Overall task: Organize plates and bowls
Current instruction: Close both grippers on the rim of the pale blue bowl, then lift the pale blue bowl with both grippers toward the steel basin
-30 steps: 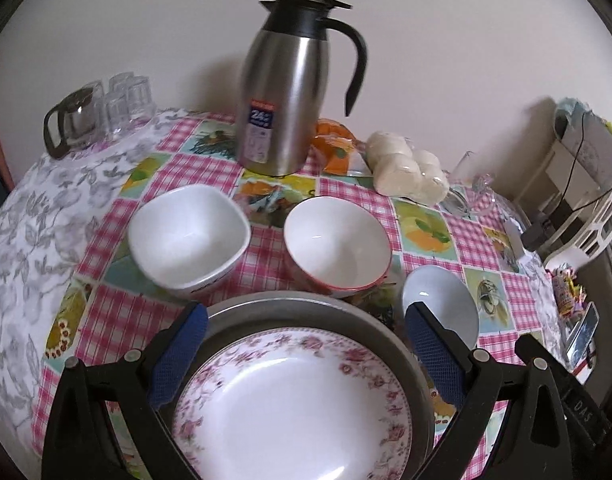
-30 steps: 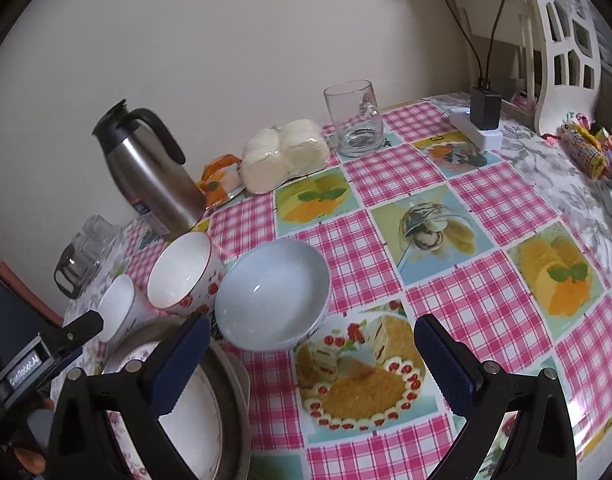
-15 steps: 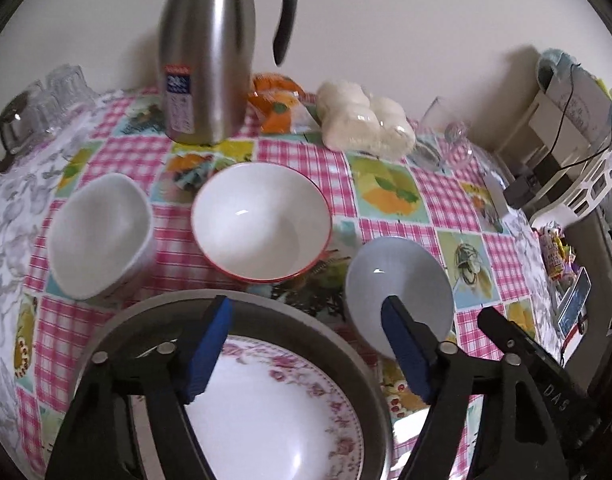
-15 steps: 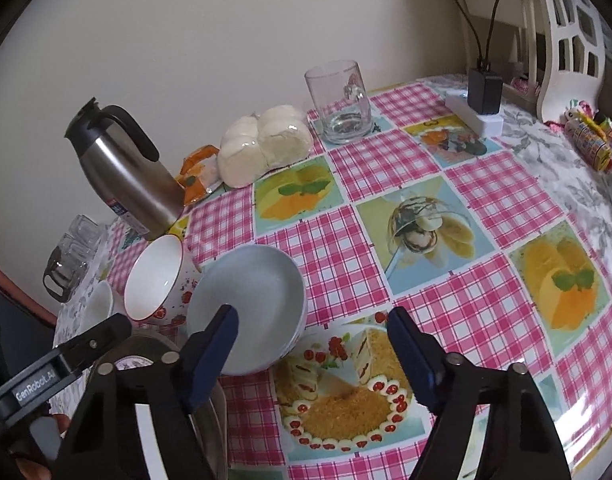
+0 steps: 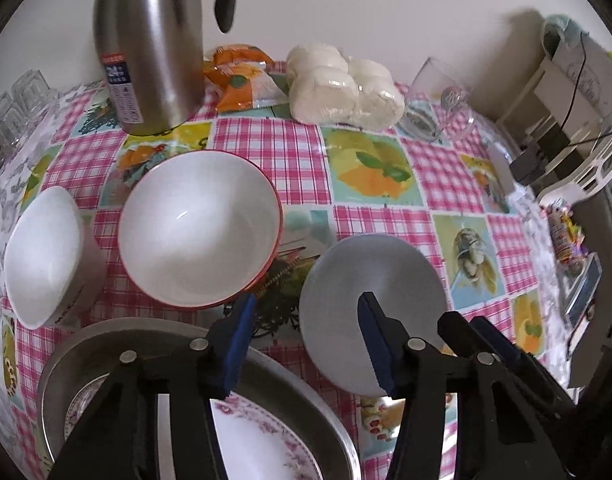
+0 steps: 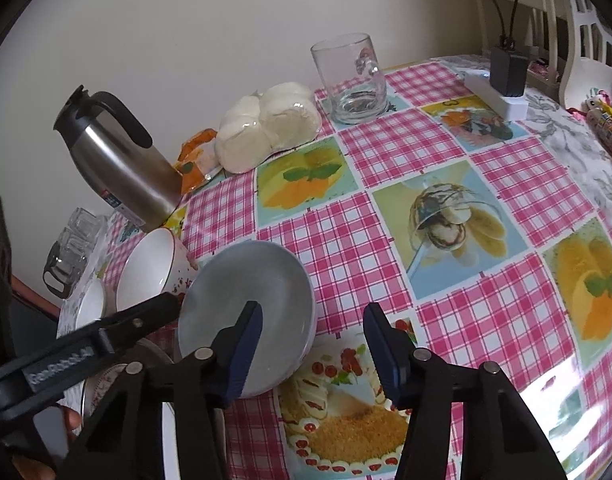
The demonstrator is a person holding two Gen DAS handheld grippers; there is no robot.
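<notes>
A pale grey bowl (image 5: 369,280) sits on the checked tablecloth, also in the right wrist view (image 6: 242,296). My left gripper (image 5: 306,344) is open, its right finger over the bowl's left part. My right gripper (image 6: 313,344) is open, straddling the bowl's right rim. A red-rimmed white bowl (image 5: 198,224) and a squarish white bowl (image 5: 42,252) stand to the left. A floral plate (image 5: 262,440) lies in a metal pan (image 5: 86,344) under the left gripper.
A steel thermos jug (image 5: 150,44) stands at the back left, with small glasses (image 5: 14,108) beside it. An orange packet (image 5: 238,76), wrapped white buns (image 5: 341,88) and a glass mug (image 6: 351,80) line the wall. A power strip (image 6: 497,92) lies at the right.
Both grippers moved forward and closer to the grey bowl. Their jaws narrowed but stay open. The right gripper now straddles the bowl's right rim.
</notes>
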